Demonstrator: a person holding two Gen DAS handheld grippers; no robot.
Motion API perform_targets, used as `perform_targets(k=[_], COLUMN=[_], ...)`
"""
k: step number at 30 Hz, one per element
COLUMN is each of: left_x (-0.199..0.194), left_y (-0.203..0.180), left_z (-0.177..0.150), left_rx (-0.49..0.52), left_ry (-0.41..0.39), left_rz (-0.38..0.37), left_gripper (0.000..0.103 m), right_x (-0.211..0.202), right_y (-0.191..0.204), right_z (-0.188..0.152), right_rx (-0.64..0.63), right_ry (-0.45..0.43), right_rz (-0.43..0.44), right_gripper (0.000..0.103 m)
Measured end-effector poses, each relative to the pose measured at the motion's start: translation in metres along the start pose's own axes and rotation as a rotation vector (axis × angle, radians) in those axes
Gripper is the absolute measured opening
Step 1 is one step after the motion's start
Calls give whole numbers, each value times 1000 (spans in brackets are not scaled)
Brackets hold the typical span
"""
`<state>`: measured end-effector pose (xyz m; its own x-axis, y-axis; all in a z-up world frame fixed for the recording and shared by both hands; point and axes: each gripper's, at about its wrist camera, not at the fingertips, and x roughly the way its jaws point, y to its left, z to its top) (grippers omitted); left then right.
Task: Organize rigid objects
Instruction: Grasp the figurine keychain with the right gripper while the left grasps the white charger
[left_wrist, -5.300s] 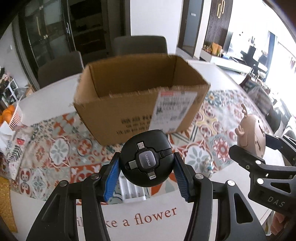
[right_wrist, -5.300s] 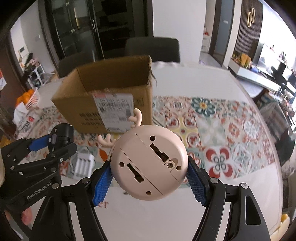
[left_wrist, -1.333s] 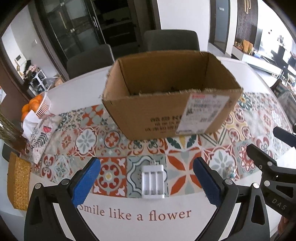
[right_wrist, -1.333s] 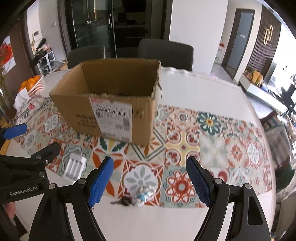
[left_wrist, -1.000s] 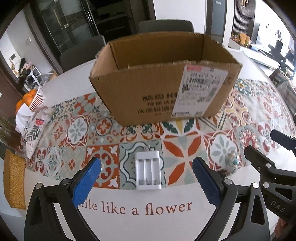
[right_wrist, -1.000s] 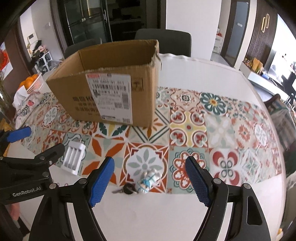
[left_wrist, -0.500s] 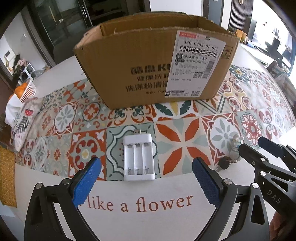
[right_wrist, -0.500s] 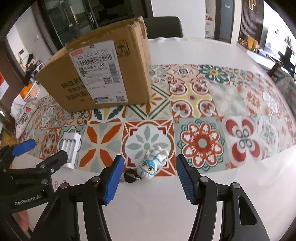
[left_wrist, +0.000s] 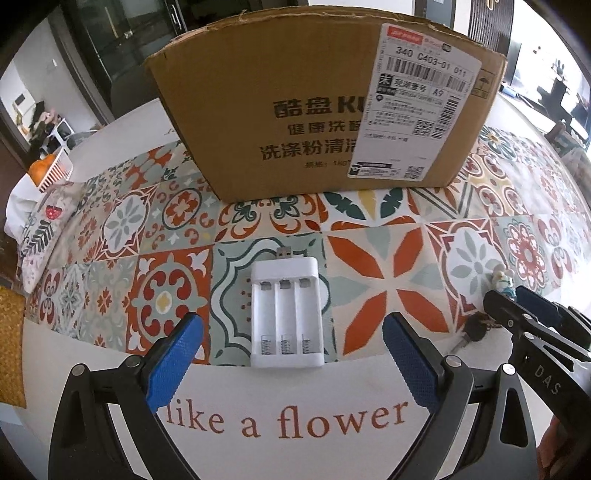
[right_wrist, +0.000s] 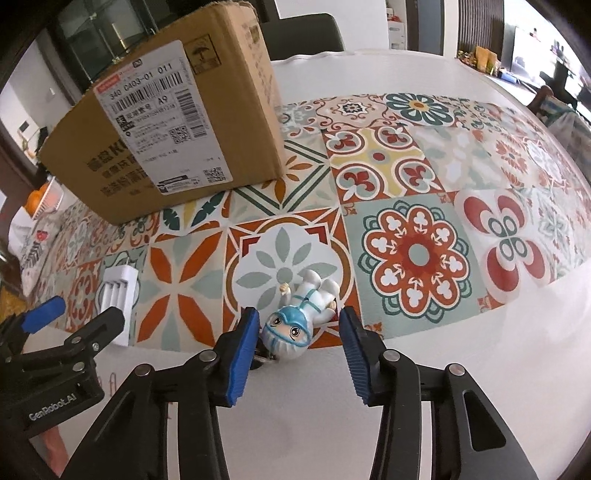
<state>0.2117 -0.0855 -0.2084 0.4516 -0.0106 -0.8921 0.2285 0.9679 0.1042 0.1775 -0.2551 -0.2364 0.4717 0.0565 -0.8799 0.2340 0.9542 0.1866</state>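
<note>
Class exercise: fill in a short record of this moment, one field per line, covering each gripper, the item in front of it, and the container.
left gripper: open, empty
in front of it: white battery charger, three empty slots, lying flat
right gripper: open, straddling the figurine keychain, not yet closed
container: cardboard box with shipping label, upright on the patterned table mat

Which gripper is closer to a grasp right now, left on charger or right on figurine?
Right. The right gripper already brackets the figurine keychain; the left gripper, wide open, only flanks the near end of the white charger.

Cardboard box (left_wrist: 317, 107) interior hidden.
</note>
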Motion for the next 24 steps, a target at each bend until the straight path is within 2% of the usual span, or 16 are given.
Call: perform_targets(k=[4,14,24], left_x=[2,4,-7], left_y=[5,25,40], left_z=[-3,-19,-30], left_rx=[-19,-74,-98], left_ry=[-9,-29,-83], left_rz=[-2,0,-71], left_gripper=[99,99,98], right_x=[2,1,-28], right_y=[2,25,52], right_z=[0,-8,-18], right_rx=[7,-46,-109], right_ry=[-12,-69,-155], right_rz=[-11,-78,-73], right_gripper=[40,39,39])
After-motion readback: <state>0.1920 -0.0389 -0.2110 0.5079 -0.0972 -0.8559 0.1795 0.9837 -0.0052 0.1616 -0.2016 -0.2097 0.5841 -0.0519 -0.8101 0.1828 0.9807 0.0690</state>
